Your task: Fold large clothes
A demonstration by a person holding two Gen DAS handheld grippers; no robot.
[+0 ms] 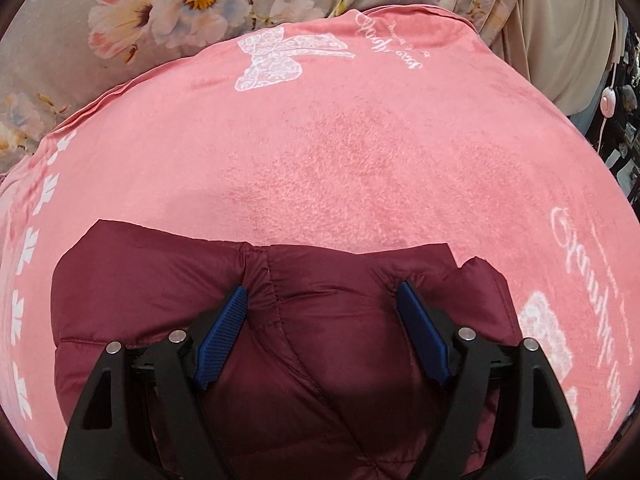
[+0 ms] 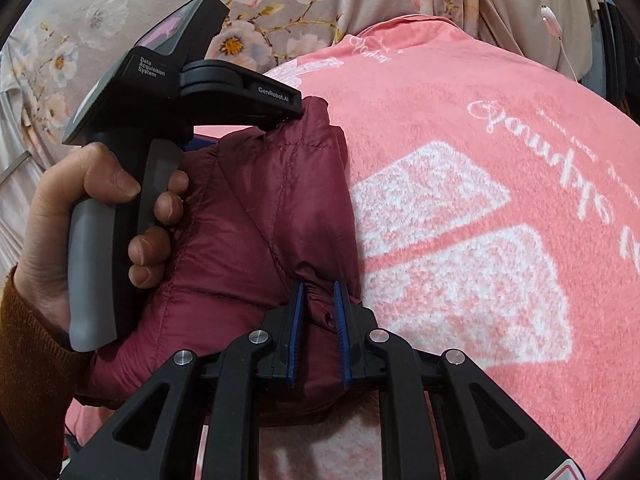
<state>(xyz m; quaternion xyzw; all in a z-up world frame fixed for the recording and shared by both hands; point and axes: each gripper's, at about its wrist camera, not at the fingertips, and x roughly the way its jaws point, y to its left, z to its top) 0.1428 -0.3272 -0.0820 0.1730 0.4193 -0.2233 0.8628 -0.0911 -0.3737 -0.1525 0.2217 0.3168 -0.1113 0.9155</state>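
The maroon quilted jacket [image 1: 304,340] lies bunched on a pink blanket [image 1: 340,152] with white printing; whatever carries the blanket is wholly covered and cannot be made out. The jacket's near part runs out of the bottom of both views, so its full outline and which part is which stay unclear.

The left claw [image 1: 322,312] stands wide over the jacket, its blue pads [image 1: 222,336] pressing down into the puffy cloth at either side of a raised bulge without pinching it. In the right wrist view its body and the hand [image 2: 80,216] gripping its handle hide much of the jacket's far side.

The right claw [image 2: 318,320] is nearly closed on a puckered fold at the jacket's edge beside the blanket's white print. Behind the jacket hangs floral fabric [image 2: 260,12], cropped by the lens rim.
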